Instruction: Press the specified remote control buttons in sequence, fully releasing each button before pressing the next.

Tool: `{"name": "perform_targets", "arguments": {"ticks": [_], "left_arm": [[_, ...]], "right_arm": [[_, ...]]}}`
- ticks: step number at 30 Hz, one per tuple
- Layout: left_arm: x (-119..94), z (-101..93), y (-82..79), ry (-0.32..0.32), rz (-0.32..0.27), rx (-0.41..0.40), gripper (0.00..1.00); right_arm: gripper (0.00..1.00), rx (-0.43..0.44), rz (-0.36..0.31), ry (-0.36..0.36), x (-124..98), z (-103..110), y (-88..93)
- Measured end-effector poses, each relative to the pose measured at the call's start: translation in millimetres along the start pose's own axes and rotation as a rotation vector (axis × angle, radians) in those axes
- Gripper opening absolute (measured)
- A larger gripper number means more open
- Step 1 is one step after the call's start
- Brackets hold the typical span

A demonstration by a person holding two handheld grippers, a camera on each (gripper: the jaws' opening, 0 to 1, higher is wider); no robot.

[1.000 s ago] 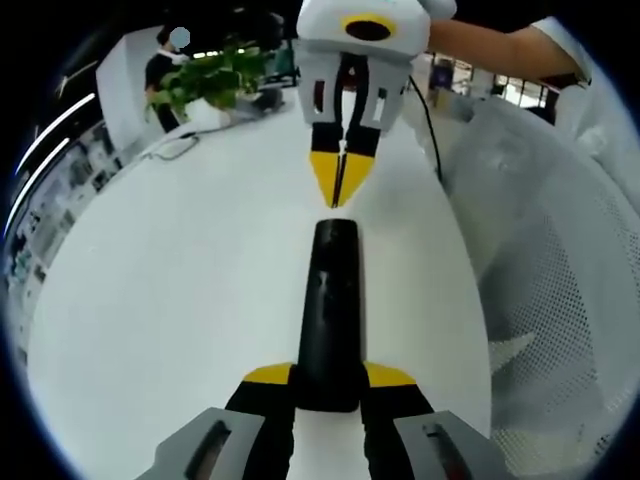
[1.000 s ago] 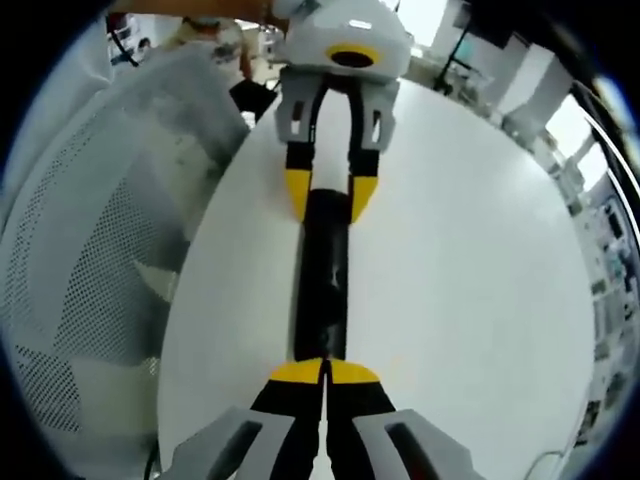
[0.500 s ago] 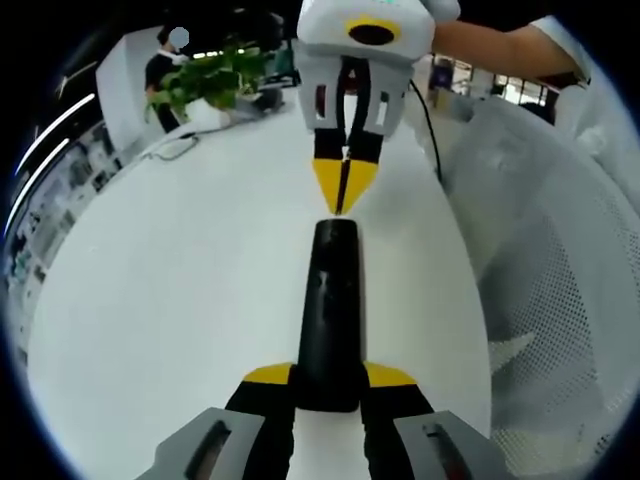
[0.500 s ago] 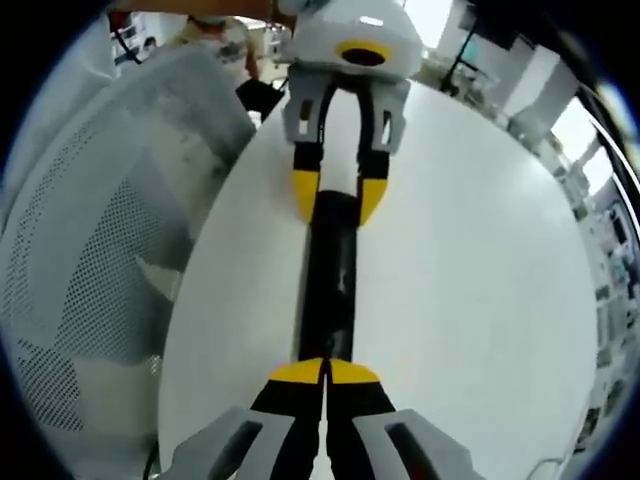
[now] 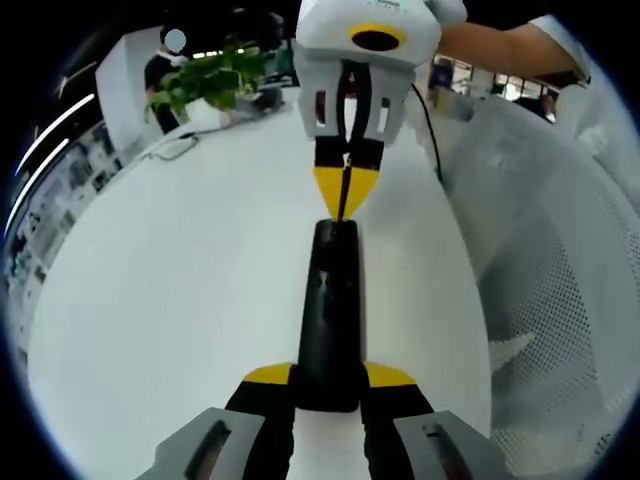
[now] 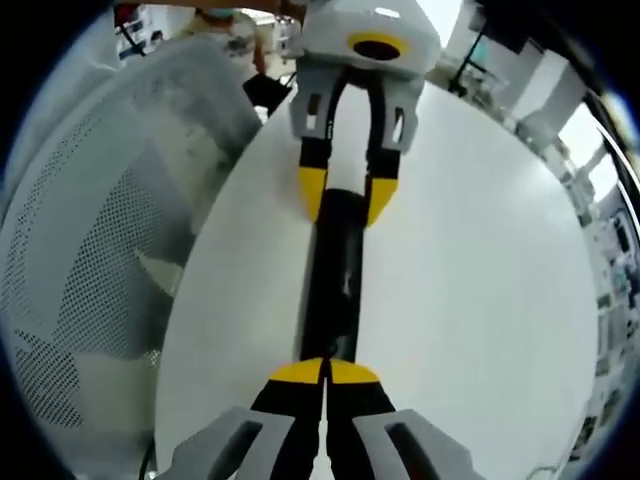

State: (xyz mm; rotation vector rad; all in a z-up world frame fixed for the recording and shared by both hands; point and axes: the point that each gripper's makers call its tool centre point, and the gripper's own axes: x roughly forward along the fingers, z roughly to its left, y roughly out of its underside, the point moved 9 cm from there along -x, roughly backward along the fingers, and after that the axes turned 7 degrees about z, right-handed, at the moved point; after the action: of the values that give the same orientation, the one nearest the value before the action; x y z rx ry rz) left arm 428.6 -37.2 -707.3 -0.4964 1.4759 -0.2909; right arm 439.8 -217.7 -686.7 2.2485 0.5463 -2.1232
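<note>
My left gripper (image 5: 328, 385) gripped the near end of the black remote (image 5: 328, 310), yellow-tipped jaws clamped on either side of it as it lay lengthwise on the white table (image 5: 180, 290). My right gripper (image 5: 342, 205) came in from the far end, jaws pressed together, tips touching the remote's far end. In the right gripper view, the closed tips (image 6: 324, 372) sat on the remote (image 6: 335, 280). A white mesh chair (image 5: 560, 300) stood beside the table, and a green plant (image 5: 205, 80) sat far back.
</note>
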Motion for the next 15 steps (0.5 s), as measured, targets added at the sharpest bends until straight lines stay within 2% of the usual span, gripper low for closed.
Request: {"name": "perform_targets", "arguments": {"ticks": [15], "left_arm": [[-0.1, 0.0, -0.6, 0.002, 0.000, 0.000, 0.24]], "right_arm": [[0.00, 0.002, 0.033, -0.023, 3.9, -2.3, -1.3]]}}
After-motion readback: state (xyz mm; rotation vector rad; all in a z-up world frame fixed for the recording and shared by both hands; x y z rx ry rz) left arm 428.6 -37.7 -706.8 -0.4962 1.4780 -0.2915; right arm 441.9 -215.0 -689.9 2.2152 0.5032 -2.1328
